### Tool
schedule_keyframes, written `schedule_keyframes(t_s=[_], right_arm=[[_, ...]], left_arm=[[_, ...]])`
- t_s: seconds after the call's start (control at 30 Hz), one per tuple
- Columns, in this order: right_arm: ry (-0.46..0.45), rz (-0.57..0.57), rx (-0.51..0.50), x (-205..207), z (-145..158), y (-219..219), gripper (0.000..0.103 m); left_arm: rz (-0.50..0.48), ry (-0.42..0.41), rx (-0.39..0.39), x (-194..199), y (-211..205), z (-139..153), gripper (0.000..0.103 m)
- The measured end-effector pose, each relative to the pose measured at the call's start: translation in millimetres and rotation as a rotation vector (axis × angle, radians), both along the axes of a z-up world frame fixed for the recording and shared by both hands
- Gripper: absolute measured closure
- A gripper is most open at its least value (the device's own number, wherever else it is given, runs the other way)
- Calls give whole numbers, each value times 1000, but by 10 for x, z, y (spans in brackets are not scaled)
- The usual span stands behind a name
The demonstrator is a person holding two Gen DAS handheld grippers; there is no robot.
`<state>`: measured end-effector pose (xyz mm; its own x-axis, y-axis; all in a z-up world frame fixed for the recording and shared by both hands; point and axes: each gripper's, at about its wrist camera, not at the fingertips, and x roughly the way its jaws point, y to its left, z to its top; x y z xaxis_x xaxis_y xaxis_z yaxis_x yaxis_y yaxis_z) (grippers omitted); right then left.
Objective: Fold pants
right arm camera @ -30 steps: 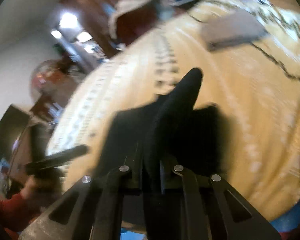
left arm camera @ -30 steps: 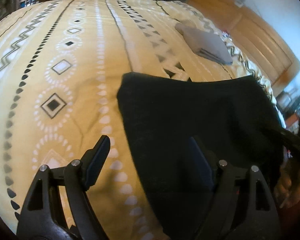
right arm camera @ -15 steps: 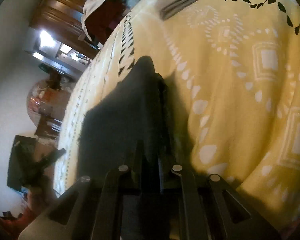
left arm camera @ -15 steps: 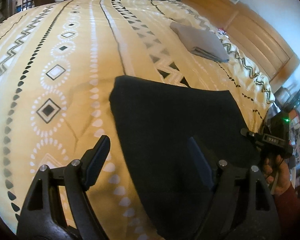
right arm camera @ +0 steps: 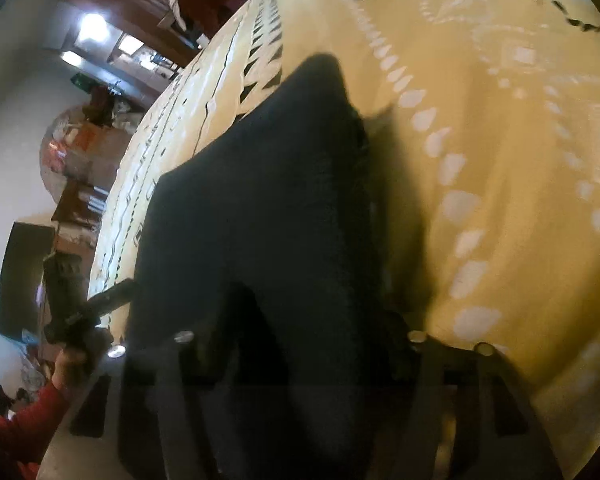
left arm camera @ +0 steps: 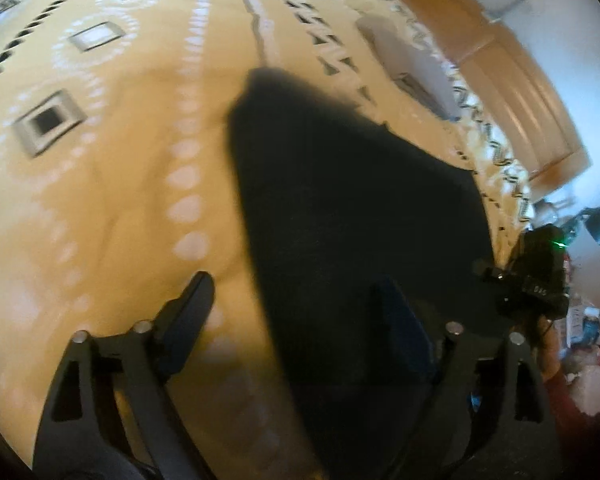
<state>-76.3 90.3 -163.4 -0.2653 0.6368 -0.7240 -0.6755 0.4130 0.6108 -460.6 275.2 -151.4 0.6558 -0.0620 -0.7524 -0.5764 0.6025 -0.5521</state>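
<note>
Pants [left arm camera: 352, 216] folded dark on yellow patterned bedspread [left arm camera: 112, 200], left gripper [left arm camera: 296, 304] wide open straddling their left edge, right gripper [right arm camera: 312, 320] jaws just opened, fabric loose between, grey folded garment [left arm camera: 412, 64] far right.

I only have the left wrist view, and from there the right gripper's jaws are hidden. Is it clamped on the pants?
Observer: No. The right gripper is open. Its jaws have just been opening, and the pads are not pressing on cloth.
Operator: Is the cloth clear of it, then?
Observer: No. The pants lie between its fingers, spread out on the bedspread.
Operator: What's on its far side from me?
Observer: The pants' edge runs close by that finger, and only bedspread shows past it.
</note>
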Motion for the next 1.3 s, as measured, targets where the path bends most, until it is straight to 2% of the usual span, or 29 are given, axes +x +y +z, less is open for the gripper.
schedule_keyframes(t_s=[0.07, 0.1, 0.13, 0.17, 0.2, 0.23, 0.27, 0.3, 0.33, 0.37, 0.47, 0.57, 0.63, 0.67, 0.7, 0.73, 0.77, 0.8, 0.83, 0.87, 0.97, 1.03, 1.13, 1.23, 1.3], right_arm=[[7, 11, 7, 6, -44, 28, 34], [18, 13, 13, 21, -82, 34, 34], [20, 12, 14, 12, -96, 64, 34], [17, 7, 14, -8, -76, 56, 36], [17, -6, 12, -25, -64, 61, 40], [40, -30, 42, -37, -22, 16, 50], [85, -39, 83, -34, 9, -33, 72], [137, -50, 118, -46, 49, -41, 74], [143, -53, 138, -103, 139, -38, 74], [127, -40, 152, -191, 272, 11, 75], [131, -21, 195, -356, 509, 276, 76], [141, 44, 215, -572, 537, 841, 76], [110, 96, 191, -694, 387, 1197, 76], [97, 127, 145, -724, 199, 1363, 75], [103, 132, 88, -712, -4, 1486, 73], [115, 135, 63, -678, -121, 1501, 65], [142, 138, 53, -630, -249, 1511, 66], [176, 132, 65, -585, -291, 1486, 66], [177, 132, 60, -564, -268, 1468, 65], [153, 137, 53, -574, -221, 1462, 59], [48, 134, 38, -582, -3, 1370, 51], [-44, 85, 55, -548, 171, 1297, 51], [-247, -16, 130, -511, 534, 1055, 52], [-260, 51, 189, -694, 590, 1052, 68], [-248, 116, 154, -854, 396, 1108, 69]], left_arm=[[-7, -23, 1, 108, -21, -13, 11], [-35, -35, 20, 185, -60, -5, 14], [-88, -39, 36, 276, -119, 11, 42], [-107, -18, 68, 320, -140, 45, 56], [-103, -31, 69, 312, -126, 98, 63], [-92, -72, 42, 254, -64, 175, 72], [-90, -99, 19, 220, -16, 223, 74], [-97, -134, -9, 155, 42, 320, 75], [-107, -156, -3, 103, 79, 416, 79], [-117, -181, 18, 15, 151, 563, 88], [-91, -207, -20, -204, 497, 712, 89], [-15, -181, 11, -495, 1021, 719, 90], [36, -133, 1, -686, 1329, 564, 89], [77, -73, 7, -800, 1424, 425, 91], [96, -49, 6, -879, 1454, 343, 91], [104, -36, -8, -984, 1438, 237, 91], [105, -16, -9, -1050, 1384, 170, 87], [104, -5, -6, -1112, 1318, 122, 85], [107, -6, -11, -1169, 1273, 90, 80], [117, -17, -26, -1251, 1206, 54, 73], [153, -48, 2, -1389, 1082, 132, 66], [181, -67, 22, -1460, 1075, 238, 60], [178, -101, 63, -1439, 991, 423, 55], [138, -127, 81, -1275, 870, 545, 53], [92, -156, 72, -1117, 773, 590, 53]])
